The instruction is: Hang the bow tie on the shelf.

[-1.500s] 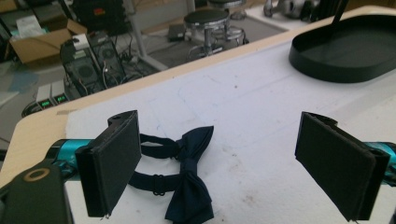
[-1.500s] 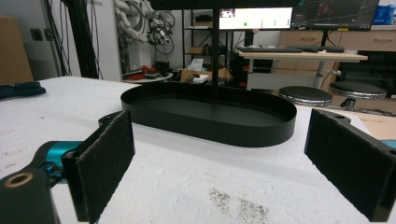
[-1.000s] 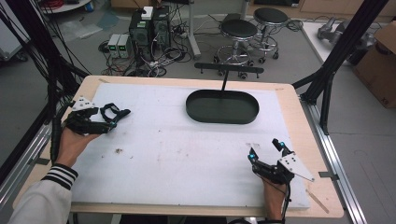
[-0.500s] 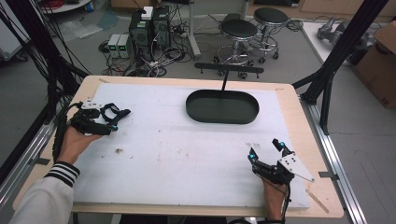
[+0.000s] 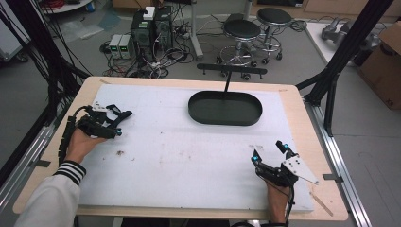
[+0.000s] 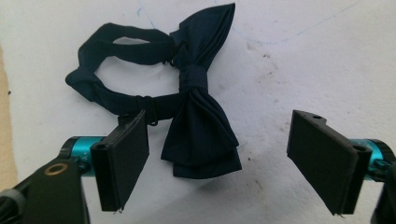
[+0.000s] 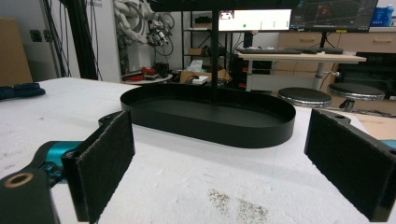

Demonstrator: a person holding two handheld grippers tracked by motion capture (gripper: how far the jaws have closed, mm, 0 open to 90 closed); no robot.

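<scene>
Your left gripper [image 6: 217, 163] hangs wide open and empty over the bow tie [image 6: 196, 112], positioned to grasp it; your right gripper [image 5: 270, 152] waits open, holding nothing, facing the tray [image 7: 210, 116].

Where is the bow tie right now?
The bow tie lies flat on the white table cover at the table's left side, just beyond the open left tongs, not touching them.

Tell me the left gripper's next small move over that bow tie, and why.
Probably lower the left gripper straight down and close on the bow tie. Its jaws stand open, one on each side of the bow's lower wing, and the tie lies flat on the white table cover, not yet held. The black oval tray looks a likely place to carry it.
</scene>
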